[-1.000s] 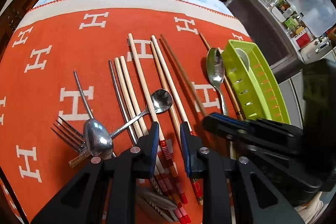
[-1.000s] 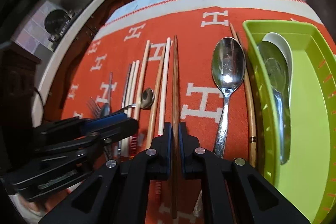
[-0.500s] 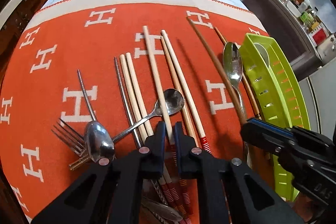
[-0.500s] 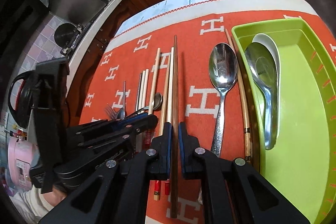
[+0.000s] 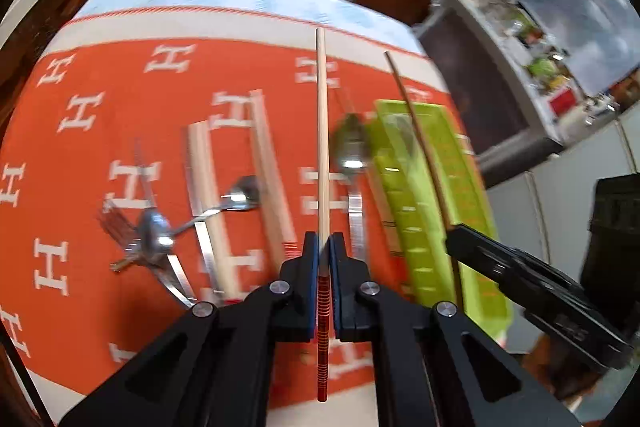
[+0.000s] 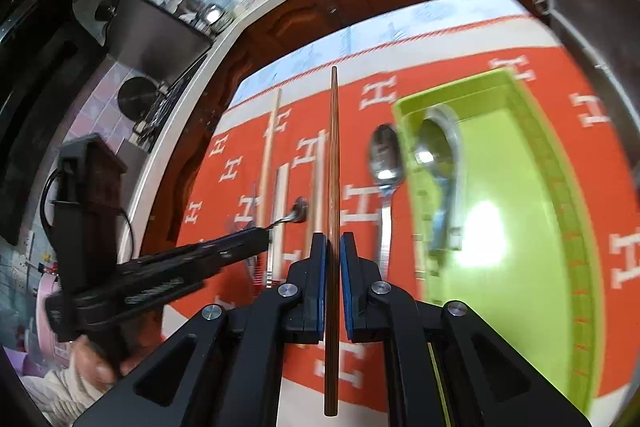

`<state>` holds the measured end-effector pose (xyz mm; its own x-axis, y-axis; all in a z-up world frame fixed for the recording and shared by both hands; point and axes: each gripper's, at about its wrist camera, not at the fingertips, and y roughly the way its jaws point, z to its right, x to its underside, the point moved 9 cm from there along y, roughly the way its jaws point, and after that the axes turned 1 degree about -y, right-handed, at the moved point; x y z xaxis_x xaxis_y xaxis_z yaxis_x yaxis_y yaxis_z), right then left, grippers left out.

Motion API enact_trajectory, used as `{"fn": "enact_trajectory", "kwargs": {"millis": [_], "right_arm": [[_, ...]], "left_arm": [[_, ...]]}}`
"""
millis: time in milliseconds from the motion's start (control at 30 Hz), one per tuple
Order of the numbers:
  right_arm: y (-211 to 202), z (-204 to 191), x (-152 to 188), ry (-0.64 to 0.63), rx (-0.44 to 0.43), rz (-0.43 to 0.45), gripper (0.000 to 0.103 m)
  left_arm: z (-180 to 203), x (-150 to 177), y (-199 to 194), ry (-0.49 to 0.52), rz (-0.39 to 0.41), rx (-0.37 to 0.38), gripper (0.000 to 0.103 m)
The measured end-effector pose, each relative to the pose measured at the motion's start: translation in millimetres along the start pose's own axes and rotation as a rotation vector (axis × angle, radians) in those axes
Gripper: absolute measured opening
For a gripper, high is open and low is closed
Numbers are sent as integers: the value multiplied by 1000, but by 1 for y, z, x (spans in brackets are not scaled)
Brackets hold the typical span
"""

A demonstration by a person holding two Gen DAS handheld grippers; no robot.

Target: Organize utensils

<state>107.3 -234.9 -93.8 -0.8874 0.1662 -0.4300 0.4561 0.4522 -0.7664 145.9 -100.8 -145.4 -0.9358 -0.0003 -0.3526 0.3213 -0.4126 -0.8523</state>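
Slender pale wooden chopstick (image 5: 321, 131), red-ringed end

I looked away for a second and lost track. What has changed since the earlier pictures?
The left gripper has closed on a pale chopstick and lifted it off the cloth. The right gripper, already clamped on the dark chopstick, has raised it toward the green tray. The spoons, fork and other chopsticks lie as before.

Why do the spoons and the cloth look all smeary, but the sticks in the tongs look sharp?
Left wrist view: motion blur smears the spoons and orange cloth, while the held pale chopstick looks crisp. Right wrist view: the same blur, a sharp brown chopstick, and white glare inside the green tray. Both views bend edges like a fishbowl.
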Motion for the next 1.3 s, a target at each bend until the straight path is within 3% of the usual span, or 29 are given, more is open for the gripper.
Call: {"fn": "enact_trajectory", "kwargs": {"millis": [133, 267, 433, 667, 733, 800, 900, 1167, 1300], "right_arm": [[-28, 36, -1, 9, 98, 24, 6], [-38, 73, 3, -5, 175, -12, 6], [-30, 106, 7, -9, 236, -63, 6], [-17, 126, 0, -24, 288, -94, 9], [-17, 128, -2, -15, 289, -91, 15], [-20, 126, -3, -6, 302, -76, 19], [-27, 121, -2, 19, 290, -59, 20], [-46, 92, 7, 22, 276, -28, 20], [-54, 69, 11, -6, 263, -5, 21]], "left_arm": [[53, 0, 8, 43, -27, 82, 3], [94, 3, 26, 53, -85, 153, 3], [122, 10, 65, 43, -144, 178, 3], [131, 19, 102, 79, -164, 115, 4], [130, 18, 103, 92, -159, 101, 11], [127, 16, 99, 97, -143, 79, 25], [123, 15, 90, 96, -137, 73, 37], [107, 14, 47, 162, -89, 29, 37], [89, 15, 26, 191, -45, -17, 44]]}}
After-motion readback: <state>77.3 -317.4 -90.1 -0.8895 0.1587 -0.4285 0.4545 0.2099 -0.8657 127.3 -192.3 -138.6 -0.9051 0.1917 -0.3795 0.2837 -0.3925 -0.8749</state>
